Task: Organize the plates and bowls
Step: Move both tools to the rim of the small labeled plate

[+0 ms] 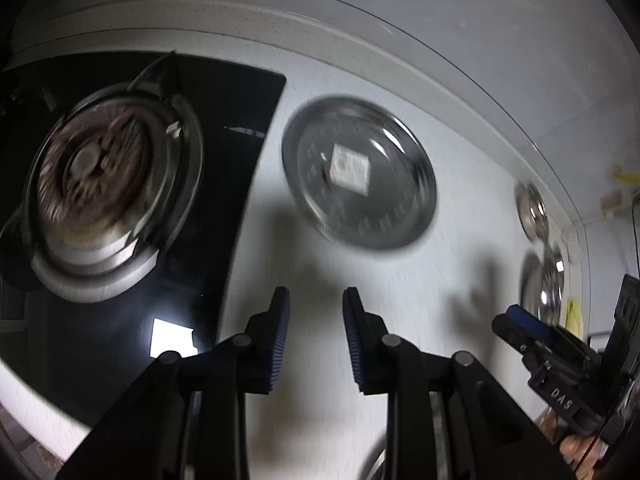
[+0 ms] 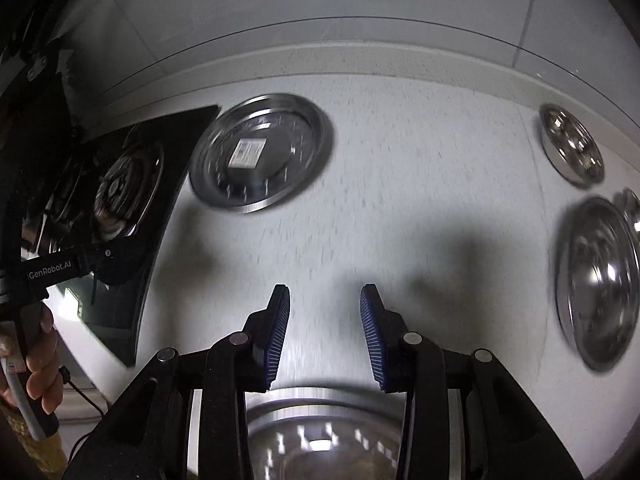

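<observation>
1. Pale speckled countertop fills both views, with a raised lip along its far edge and a glossy black glass cooktop inset at nine o'clock.
2. On the cooktop sits a round gas burner ringed in bright metal, its centre brownish and blurred.
3. Just beside the cooktop's edge lies a shallow round steel plate with a square white label at its centre.
4. Left gripper points down at bare counter, ribbed blue pads parted, nothing between them.
5. Right gripper likewise stands apart and empty.
6. Only the right wrist view shows a polished steel bowl at six o'clock beneath the fingers, and a hand at eight o'clock.
7. Toward three o'clock, a small steel dish and a larger steel plate lie apart; the left view catches them only as slivers.
</observation>
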Available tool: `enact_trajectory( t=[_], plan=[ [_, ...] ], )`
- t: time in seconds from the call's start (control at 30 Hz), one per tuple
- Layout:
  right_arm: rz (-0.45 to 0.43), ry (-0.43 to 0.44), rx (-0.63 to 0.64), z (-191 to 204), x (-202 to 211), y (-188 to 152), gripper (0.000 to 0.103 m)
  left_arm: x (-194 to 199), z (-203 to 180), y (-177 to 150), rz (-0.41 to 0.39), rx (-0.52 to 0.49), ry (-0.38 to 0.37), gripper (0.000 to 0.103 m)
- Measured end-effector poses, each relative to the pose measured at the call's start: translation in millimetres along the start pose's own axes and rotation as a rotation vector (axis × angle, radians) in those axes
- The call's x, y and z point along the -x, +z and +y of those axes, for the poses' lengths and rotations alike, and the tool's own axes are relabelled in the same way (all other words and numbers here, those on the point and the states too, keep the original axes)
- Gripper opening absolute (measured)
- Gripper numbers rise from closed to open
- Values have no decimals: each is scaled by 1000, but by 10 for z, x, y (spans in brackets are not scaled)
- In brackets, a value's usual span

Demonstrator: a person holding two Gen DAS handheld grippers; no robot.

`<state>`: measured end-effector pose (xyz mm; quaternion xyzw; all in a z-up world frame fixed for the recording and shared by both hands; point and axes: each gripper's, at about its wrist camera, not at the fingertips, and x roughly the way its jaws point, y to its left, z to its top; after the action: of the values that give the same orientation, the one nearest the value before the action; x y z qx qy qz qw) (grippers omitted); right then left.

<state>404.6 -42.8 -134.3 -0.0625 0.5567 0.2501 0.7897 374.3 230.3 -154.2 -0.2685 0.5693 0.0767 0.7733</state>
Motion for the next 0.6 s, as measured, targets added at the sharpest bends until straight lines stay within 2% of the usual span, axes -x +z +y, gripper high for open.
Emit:
enact_trajectory(
  t=[0.17, 0.43, 0.6],
  plan=[
    [-4, -15, -1, 20, -367, 500, 33, -364, 88, 419, 10, 48, 13, 26],
    [23, -50, -2, 84, -797, 976, 33, -588, 115, 671, 6, 52, 17, 26],
    [43, -57, -11, 74, -1010, 1136, 33, -694, 178, 793, 10, 68, 18, 26]
  ],
)
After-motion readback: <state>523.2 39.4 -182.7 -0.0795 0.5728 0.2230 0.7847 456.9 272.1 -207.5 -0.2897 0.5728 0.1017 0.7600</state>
